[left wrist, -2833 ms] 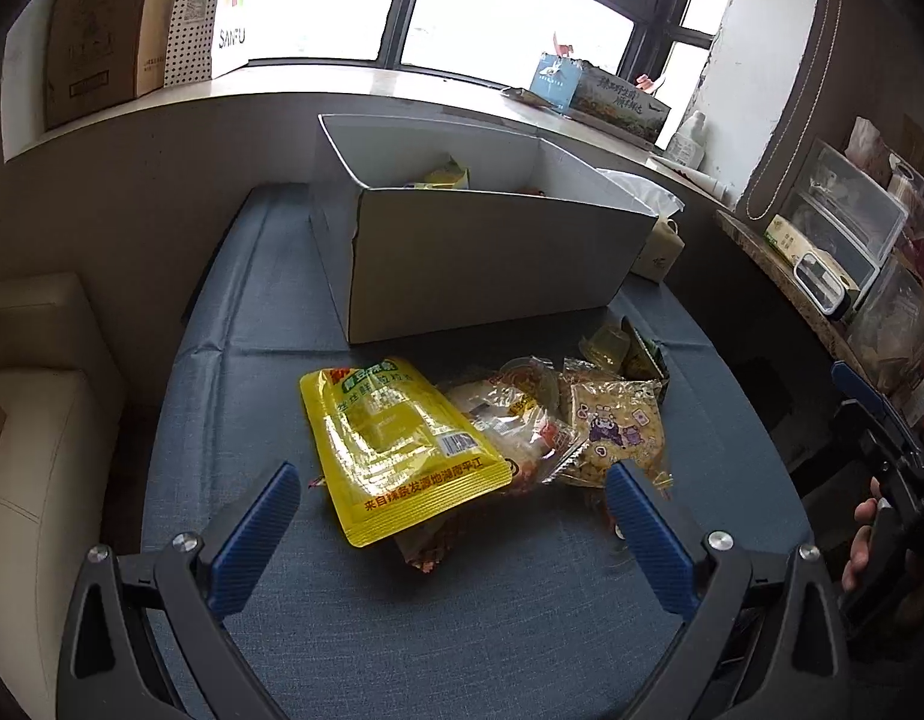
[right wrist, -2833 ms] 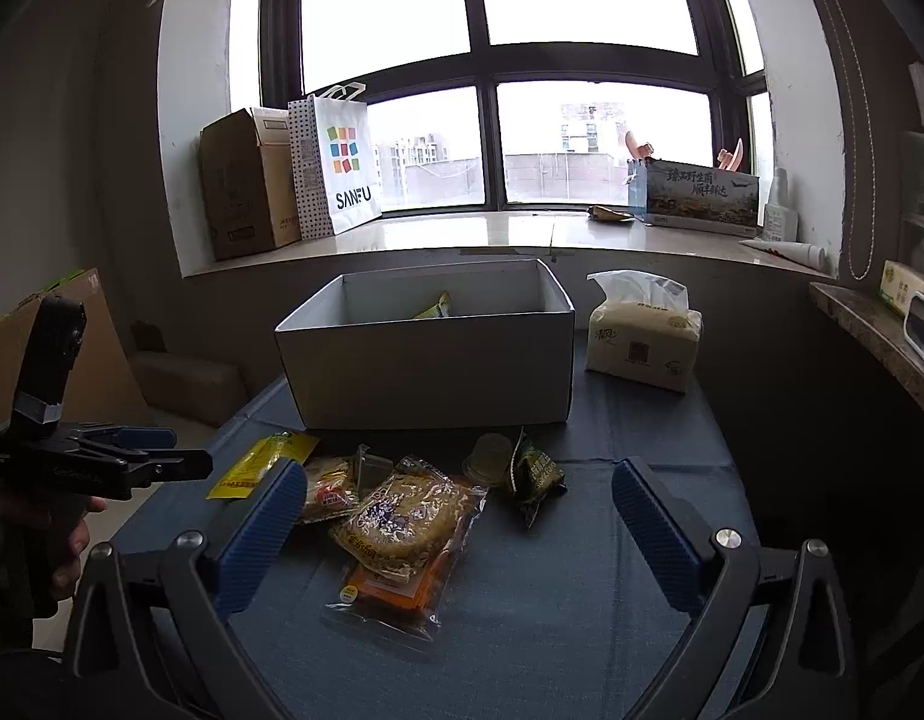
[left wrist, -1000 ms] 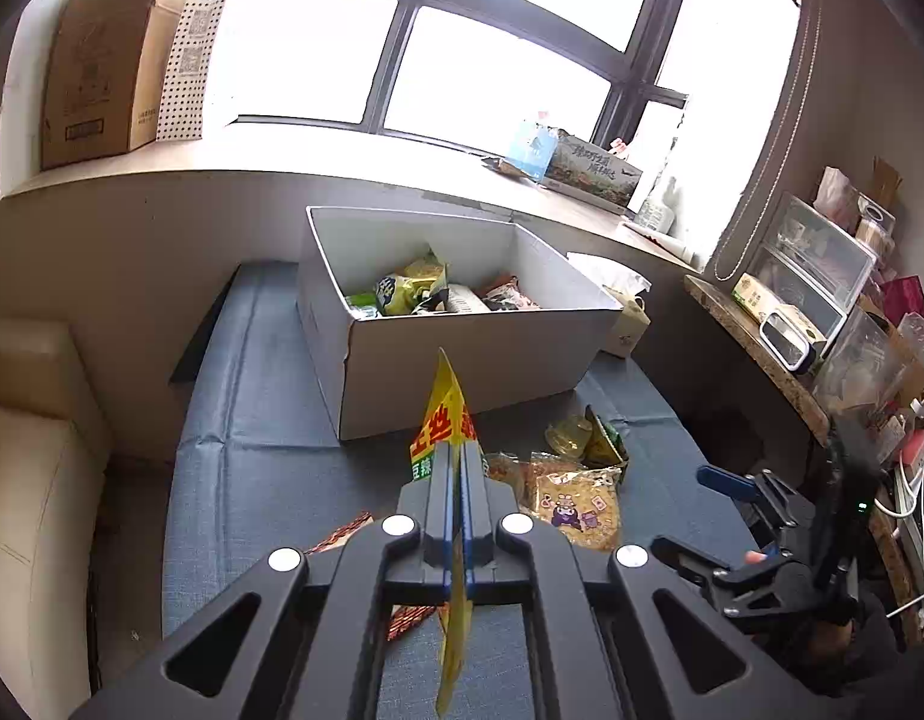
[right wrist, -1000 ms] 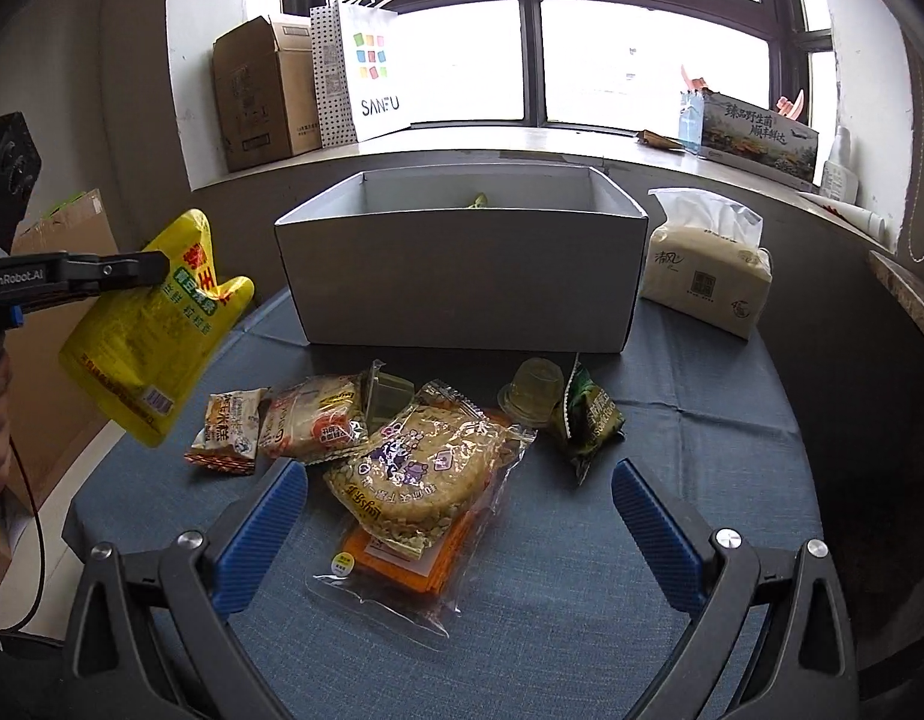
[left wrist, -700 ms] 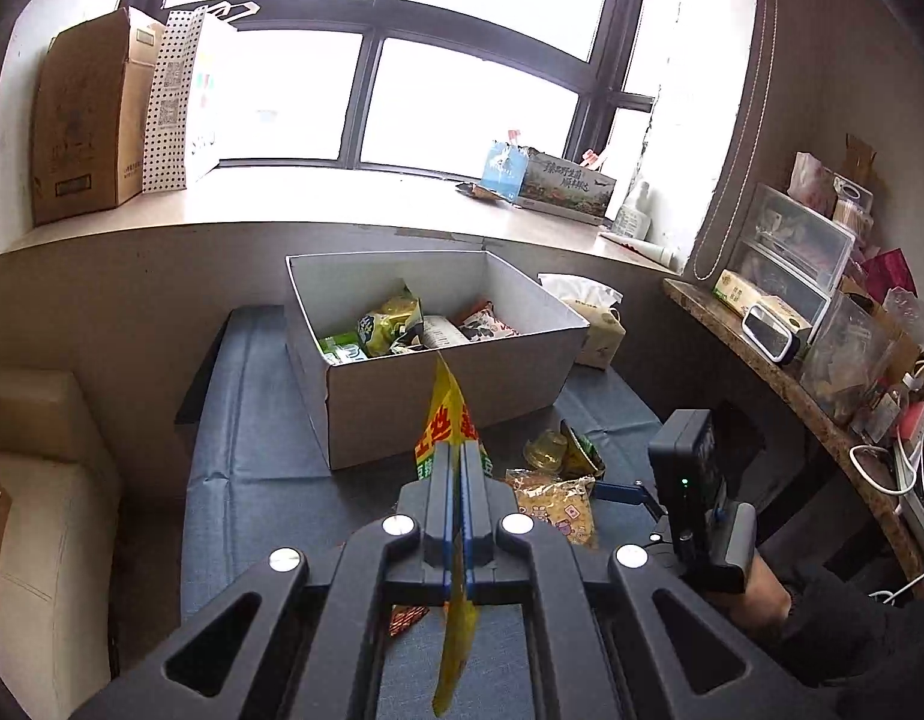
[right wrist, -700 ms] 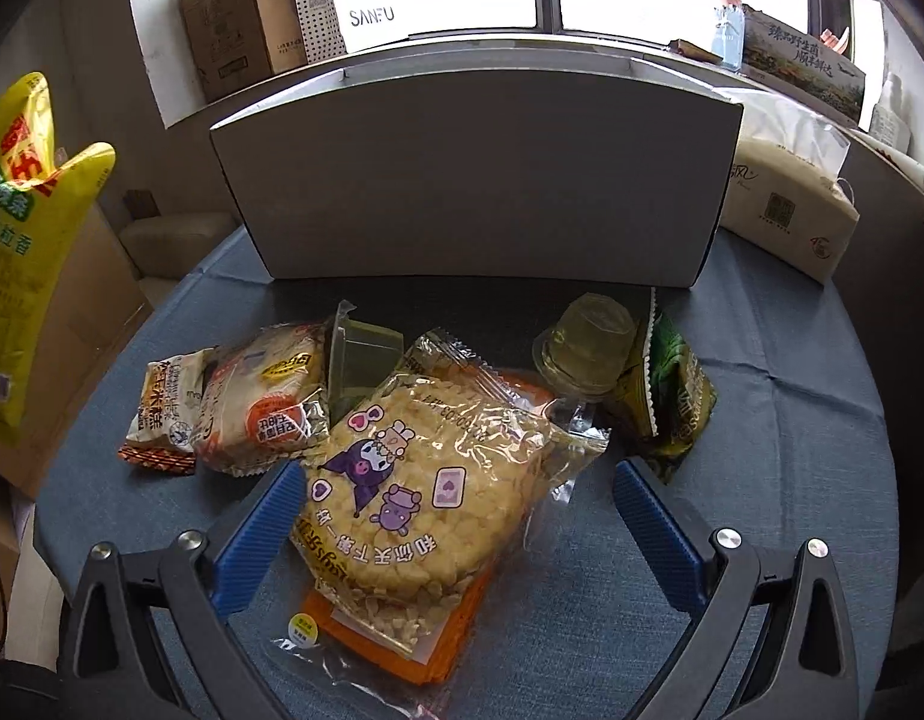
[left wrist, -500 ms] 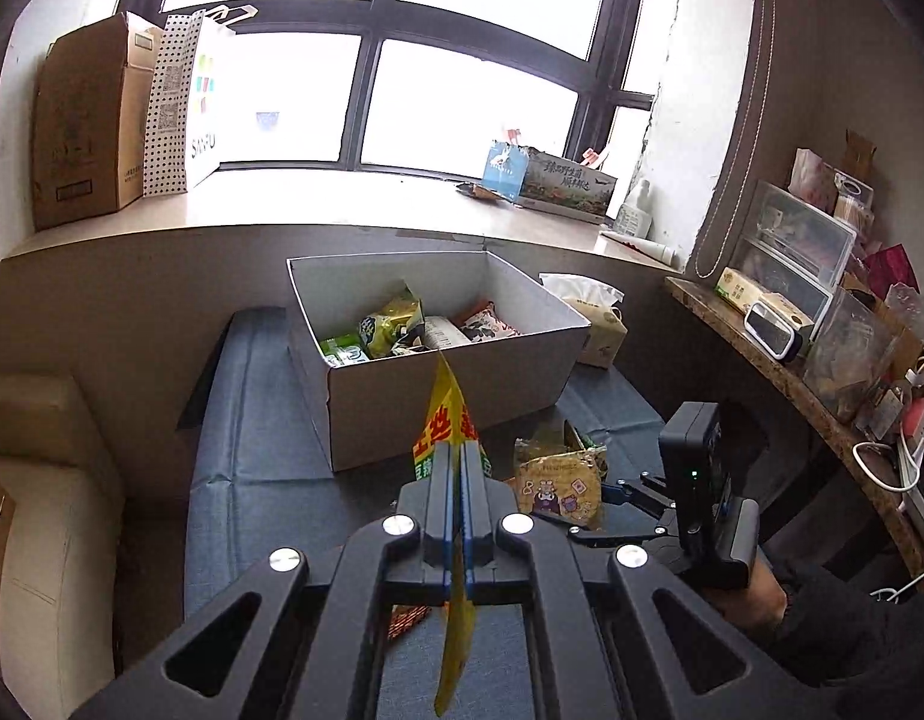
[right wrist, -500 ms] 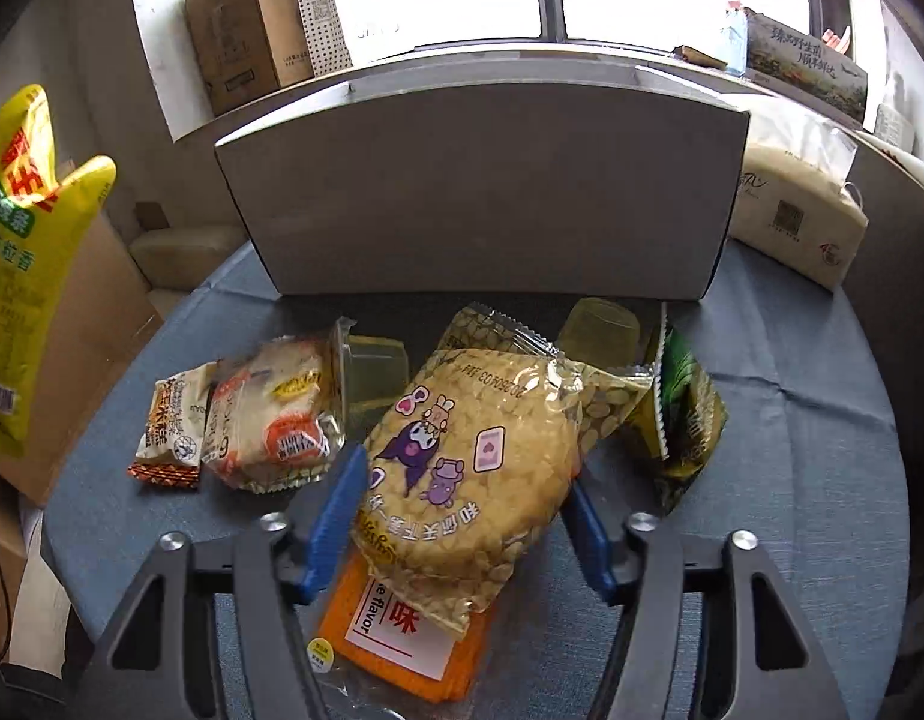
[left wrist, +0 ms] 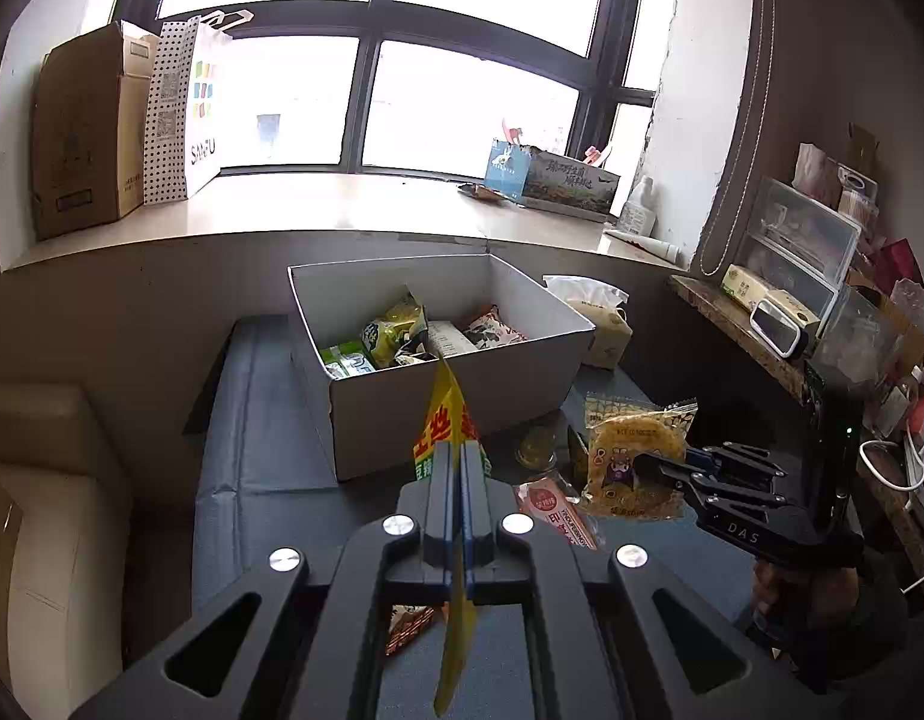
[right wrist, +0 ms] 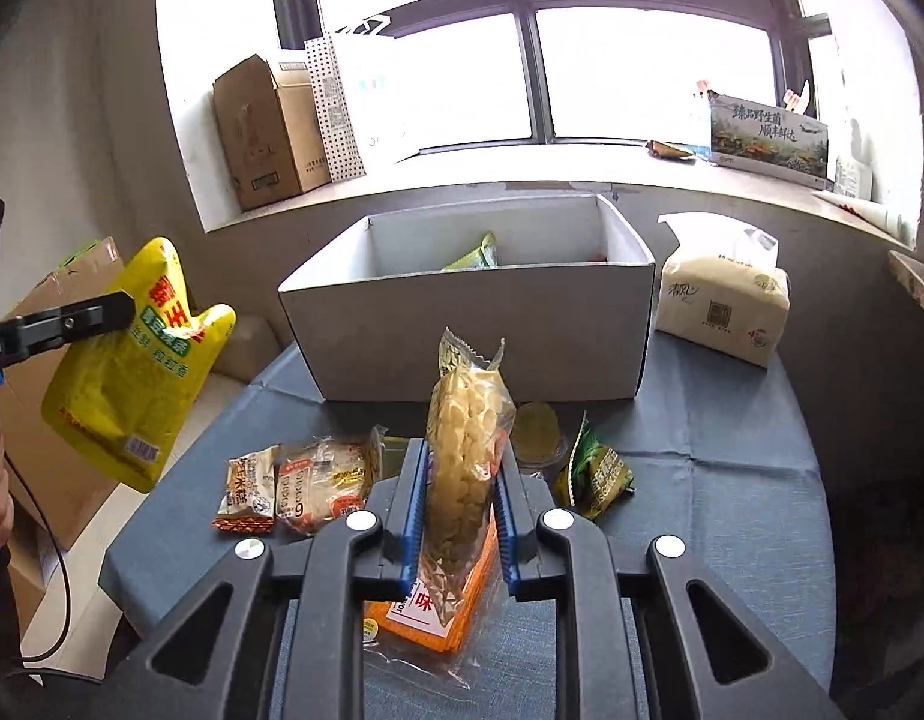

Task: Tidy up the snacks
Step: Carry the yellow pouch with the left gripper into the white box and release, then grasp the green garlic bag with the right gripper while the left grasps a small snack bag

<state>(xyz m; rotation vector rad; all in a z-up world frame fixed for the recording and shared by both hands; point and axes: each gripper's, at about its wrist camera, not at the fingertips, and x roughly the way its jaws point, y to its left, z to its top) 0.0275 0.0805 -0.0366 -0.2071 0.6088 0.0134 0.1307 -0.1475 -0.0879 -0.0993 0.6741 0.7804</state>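
My left gripper point(left wrist: 460, 468) is shut on a yellow snack pouch point(left wrist: 445, 414), held in the air in front of the white box point(left wrist: 462, 414). The pouch point(right wrist: 132, 354) also shows in the right wrist view, hanging left of the table. My right gripper point(right wrist: 462, 480) is shut on a round corn-puff pack point(right wrist: 468, 438), lifted above the table; the pack point(left wrist: 633, 456) shows in the left wrist view too. The white box point(right wrist: 462, 342) holds several snacks. An orange pack point(right wrist: 444, 612), two small wrapped cakes point(right wrist: 300, 486), a jelly cup point(right wrist: 537, 426) and a green packet point(right wrist: 600, 474) lie on the blue table point(right wrist: 732, 510).
A tissue pack point(right wrist: 723, 300) stands right of the box. The windowsill holds a cardboard box point(right wrist: 270, 132) and a paper bag point(right wrist: 336, 108). A shelf with containers point(left wrist: 810, 276) is at the right. A beige sofa point(left wrist: 48, 516) is at the left of the table.
My right gripper has closed on the corn-puff pack and lifted it off the orange pack. My left gripper still holds the yellow pouch up near the box.
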